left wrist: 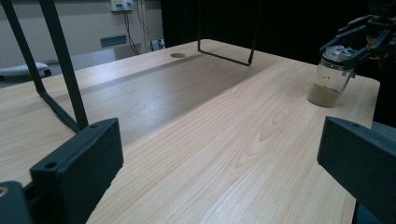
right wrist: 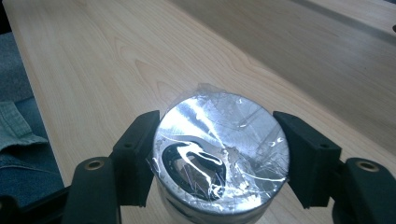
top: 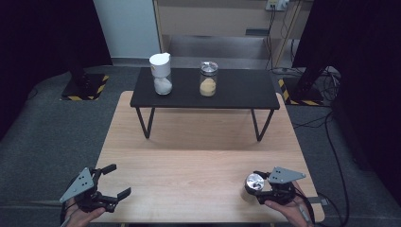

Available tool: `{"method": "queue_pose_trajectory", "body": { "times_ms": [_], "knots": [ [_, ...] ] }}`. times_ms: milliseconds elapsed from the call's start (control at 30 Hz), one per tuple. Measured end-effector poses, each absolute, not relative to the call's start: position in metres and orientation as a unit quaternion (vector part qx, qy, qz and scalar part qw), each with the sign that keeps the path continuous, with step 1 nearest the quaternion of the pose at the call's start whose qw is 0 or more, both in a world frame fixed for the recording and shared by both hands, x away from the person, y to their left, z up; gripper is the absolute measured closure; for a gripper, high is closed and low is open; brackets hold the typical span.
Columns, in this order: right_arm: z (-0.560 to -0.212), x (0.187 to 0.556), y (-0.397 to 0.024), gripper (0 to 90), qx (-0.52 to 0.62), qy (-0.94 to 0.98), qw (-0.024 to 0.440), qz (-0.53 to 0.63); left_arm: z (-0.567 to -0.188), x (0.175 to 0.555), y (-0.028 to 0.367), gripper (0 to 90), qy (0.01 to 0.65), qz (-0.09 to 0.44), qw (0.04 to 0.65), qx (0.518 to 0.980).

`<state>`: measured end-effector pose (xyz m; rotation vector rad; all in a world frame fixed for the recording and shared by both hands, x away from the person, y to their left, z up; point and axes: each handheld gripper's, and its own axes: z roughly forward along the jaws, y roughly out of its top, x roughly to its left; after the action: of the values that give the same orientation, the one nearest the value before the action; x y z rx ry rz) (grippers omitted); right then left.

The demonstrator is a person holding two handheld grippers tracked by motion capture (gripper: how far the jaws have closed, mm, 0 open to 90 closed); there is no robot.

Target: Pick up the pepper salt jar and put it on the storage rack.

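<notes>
Right gripper (top: 259, 188) pinches a jar (top: 253, 187) by its foil-covered lid, at the tabletop's (top: 198, 156) near right corner; jar stands on the wood. Grasp looks done; lift and placing left, probably. Left gripper (top: 116, 182) spread, holding nothing, near left corner. Two more jars (top: 161, 74) sit on the black stand (top: 246, 92) at the far edge. Left gripper view shows tan powder in the pinched jar; right gripper view shows crinkled film on the lid.

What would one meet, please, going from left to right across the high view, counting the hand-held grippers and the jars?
Left hand-held gripper, jaws open → clear jar with white lid and white contents → clear jar with yellowish powder → shiny-lidded glass jar → right hand-held gripper, shut on its lid.
</notes>
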<state>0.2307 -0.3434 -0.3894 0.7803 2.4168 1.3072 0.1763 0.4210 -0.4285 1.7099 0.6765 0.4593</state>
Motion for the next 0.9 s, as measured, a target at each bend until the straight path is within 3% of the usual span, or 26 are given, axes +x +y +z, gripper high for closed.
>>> {"method": "queue_pose_trajectory", "body": {
  "times_ms": [900],
  "knots": [
    [-0.364,0.238,-0.344,35.4,0.267,0.837,0.137,0.458,-0.428,0.177,0.421,0.0,0.289,0.194,0.583,0.734]
  ]
}}
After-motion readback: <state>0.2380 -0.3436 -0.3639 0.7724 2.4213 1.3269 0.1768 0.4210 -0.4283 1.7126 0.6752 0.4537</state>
